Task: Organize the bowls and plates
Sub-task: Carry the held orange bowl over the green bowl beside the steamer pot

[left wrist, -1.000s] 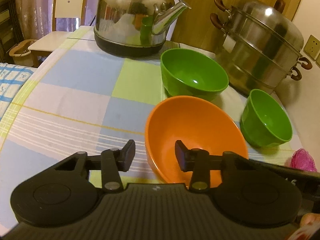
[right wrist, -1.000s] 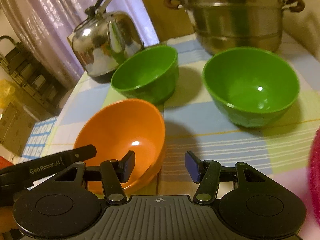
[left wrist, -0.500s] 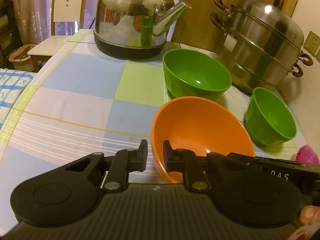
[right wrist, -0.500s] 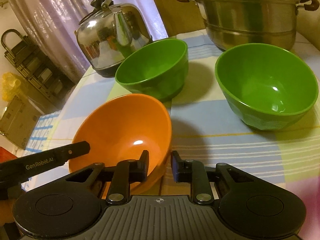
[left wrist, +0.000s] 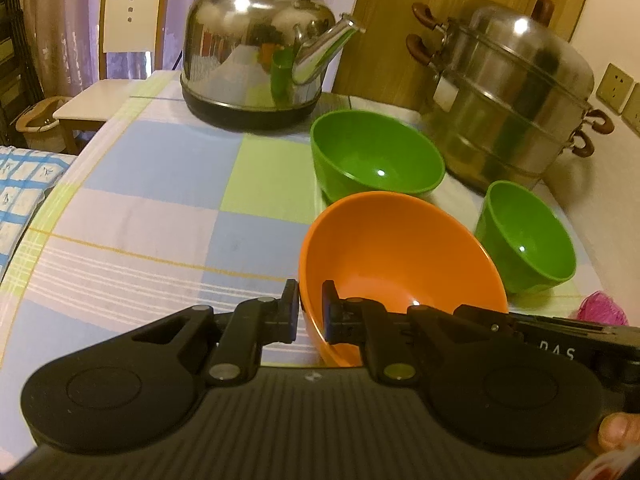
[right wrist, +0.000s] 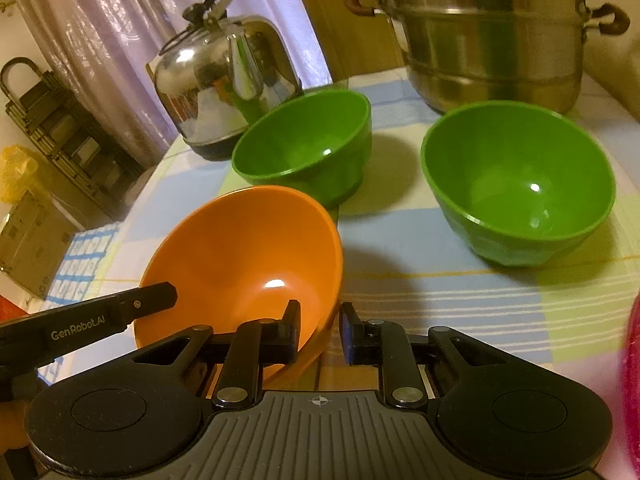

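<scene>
I have the orange bowl tipped up on the table, its open side leaning toward the kettle side, and both my grippers are on its rim. My left gripper has its fingers nearly pressed together, one outside the wall and one inside, pinching the bowl's near-left rim. My right gripper straddles the opposite edge in the right wrist view, with one finger inside the orange bowl and the other outside; a narrow gap shows between the outer finger and the wall, so I cannot tell whether that grip is fully closed on it.

Just behind the orange bowl stands a green bowl, upright and very close to it. A second green bowl, looking smaller from the left wrist, sits beside the orange bowl on the side away from the kettle, apart from it. In the right wrist view these are the green bowl and second green bowl.

Beyond the first green bowl sits a steel kettle, and behind the second a stacked steel steamer pot. A pink object lies near the second green bowl, at the table's edge.
</scene>
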### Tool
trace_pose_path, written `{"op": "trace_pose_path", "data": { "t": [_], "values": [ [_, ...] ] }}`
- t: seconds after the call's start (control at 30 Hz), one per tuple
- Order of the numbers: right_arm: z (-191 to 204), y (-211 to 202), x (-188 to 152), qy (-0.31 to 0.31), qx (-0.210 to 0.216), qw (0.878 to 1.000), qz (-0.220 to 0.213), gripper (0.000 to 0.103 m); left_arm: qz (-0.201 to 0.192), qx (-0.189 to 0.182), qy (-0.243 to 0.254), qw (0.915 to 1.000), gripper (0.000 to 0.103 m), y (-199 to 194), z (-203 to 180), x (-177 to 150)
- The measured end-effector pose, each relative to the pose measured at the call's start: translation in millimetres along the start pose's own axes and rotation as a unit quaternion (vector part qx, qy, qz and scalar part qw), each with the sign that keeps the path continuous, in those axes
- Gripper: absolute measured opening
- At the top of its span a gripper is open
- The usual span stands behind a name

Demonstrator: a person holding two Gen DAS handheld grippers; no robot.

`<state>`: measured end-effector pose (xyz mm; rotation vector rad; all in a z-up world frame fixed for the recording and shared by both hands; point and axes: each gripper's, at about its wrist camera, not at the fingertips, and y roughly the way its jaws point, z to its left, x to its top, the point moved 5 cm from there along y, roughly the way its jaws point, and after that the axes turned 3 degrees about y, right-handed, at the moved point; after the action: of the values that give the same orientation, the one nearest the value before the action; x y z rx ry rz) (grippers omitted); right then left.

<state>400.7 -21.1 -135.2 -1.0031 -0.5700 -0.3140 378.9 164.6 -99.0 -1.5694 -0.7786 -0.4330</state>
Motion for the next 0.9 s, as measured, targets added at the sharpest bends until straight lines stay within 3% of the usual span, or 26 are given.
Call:
{"op": "trace_pose_path", "data": {
  "t": [0.47,0.9],
  "values": [
    [-21.0,-70.7,30.1,0.009,-0.033,0.997,-0.066,0.019,-0.037,-0.032,0.025,0.9985,0.010,-25.6,-61.6,26.9],
    [-78.6,-106.1,75.6,0.057,-0.093,0.986,-0.127,0.019,-0.048,-0.075,0.072,0.9934,0.010,6.9,-145.1,68.0]
  ]
}}
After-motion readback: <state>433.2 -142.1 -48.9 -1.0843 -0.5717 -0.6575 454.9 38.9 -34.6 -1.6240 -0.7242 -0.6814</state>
